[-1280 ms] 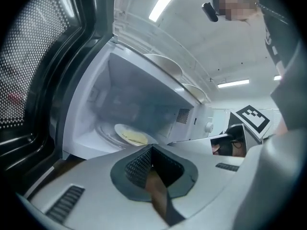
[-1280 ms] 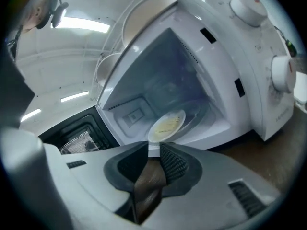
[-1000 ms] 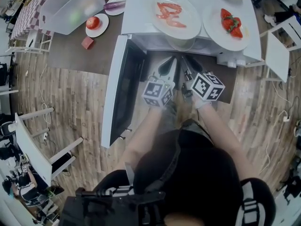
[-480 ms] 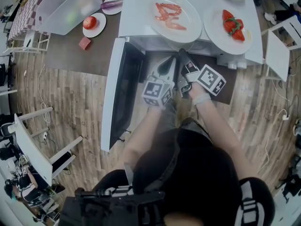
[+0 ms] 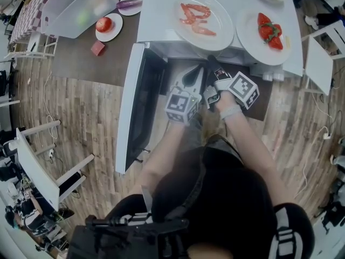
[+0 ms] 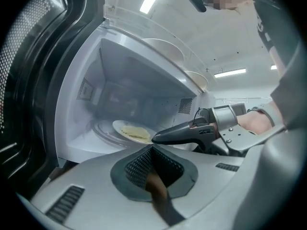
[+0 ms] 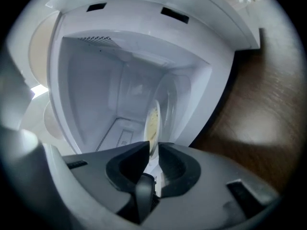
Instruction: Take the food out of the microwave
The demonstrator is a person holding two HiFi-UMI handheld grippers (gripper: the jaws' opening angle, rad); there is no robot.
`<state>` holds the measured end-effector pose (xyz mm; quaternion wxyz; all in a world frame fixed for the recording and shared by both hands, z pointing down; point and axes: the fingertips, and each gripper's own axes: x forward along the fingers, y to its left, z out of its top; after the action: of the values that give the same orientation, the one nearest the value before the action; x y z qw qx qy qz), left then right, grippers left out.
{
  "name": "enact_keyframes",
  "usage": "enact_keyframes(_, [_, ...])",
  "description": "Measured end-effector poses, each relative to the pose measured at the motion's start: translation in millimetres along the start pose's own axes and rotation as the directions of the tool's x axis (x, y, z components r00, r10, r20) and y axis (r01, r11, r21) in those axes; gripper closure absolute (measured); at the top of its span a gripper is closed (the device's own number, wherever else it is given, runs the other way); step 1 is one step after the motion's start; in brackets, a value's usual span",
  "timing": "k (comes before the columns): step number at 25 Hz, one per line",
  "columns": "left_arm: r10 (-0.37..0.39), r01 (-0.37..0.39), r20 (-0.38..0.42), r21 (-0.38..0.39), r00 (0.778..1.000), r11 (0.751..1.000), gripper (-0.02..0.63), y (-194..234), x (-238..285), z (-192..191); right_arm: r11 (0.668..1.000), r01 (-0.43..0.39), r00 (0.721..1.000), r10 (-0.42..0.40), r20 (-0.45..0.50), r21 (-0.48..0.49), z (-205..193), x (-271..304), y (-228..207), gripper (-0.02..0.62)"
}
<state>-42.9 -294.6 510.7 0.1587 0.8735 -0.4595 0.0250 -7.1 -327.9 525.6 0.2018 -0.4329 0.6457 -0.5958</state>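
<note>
Food (image 6: 135,132), left gripper view: a pale flat piece on a white plate (image 6: 117,127), lying on the turntable inside the open microwave (image 6: 144,87); not yet out.
Left hand-held gripper (image 6: 149,151), same view: jaws closed together on nothing, waiting at the cavity mouth.
Right hand-held gripper (image 6: 154,138), same view: seen side-on, its tip at the plate's near rim.
Right gripper view: the cavity looks tipped on its side and the plate stands edge-on, its rim in the gap between the jaws. The jaws are partly apart. The pads seem not to press the rim yet, though the gap is narrow and dim.
Head view: the food is hidden under the microwave's top, which carries a plate of red strips (image 5: 204,16) and a plate of strawberries (image 5: 268,28). The door (image 5: 135,109) hangs open to the left. The microwave stands at the near edge of the worktop (image 5: 81,58).
Just changed: the right gripper's marker cube (image 5: 243,89) has rolled over compared with a second ago. Its jaws have just been closing from a wider stance, with the rim between them. The left gripper has kept its place.
Meaning: probably the grasp on the rim is being taken, with the draw-out to follow.
View against view: only the gripper views show the food; only the head view shows the crowded top and the door.
</note>
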Motion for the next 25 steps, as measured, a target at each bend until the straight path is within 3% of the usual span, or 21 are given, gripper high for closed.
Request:
enact_keyframes(6, [0.026, -0.026, 0.011, -0.033, 1.000, 0.999, 0.604, 5.7, -2.6, 0.3, 0.998, -0.028, 1.000, 0.028, 0.013, 0.057, -0.5, -3.5, 2.6, 0.555])
enact_keyframes(14, [0.065, -0.067, -0.018, -0.164, 0.998, 0.984, 0.558, 12.2, -0.7, 1.2, 0.998, -0.048, 0.999, 0.048, 0.017, 0.041, -2.8, -11.7, 3.6, 0.560])
enact_keyframes(15, [0.063, -0.066, -0.022, -0.204, 0.998, 0.977, 0.554, 13.1, 0.0, 0.2, 0.997, -0.058, 0.998, 0.058, 0.017, 0.045, -3.6, -11.6, 4.6, 0.560])
enact_keyframes(17, [0.061, -0.064, -0.021, -0.300, 0.998, 0.952, 0.476, 15.9, 1.5, -0.7, 0.996, -0.079, 0.997, 0.079, 0.016, 0.049, -4.5, -10.4, 6.1, 0.560])
enact_keyframes(20, [0.061, -0.058, -0.005, -0.417, 0.998, 0.907, 0.468, 18.3, 3.1, 1.1, 0.995, -0.091, 0.996, 0.090, 0.014, 0.043, -4.0, -10.3, 6.2, 0.561])
enact_keyframes(25, [0.060, -0.046, 0.009, -0.530, 0.998, 0.847, 0.468, 21.3, 4.7, -0.1, 0.995, -0.096, 0.995, 0.095, 0.010, 0.038, -4.7, -12.4, 5.9, 0.563])
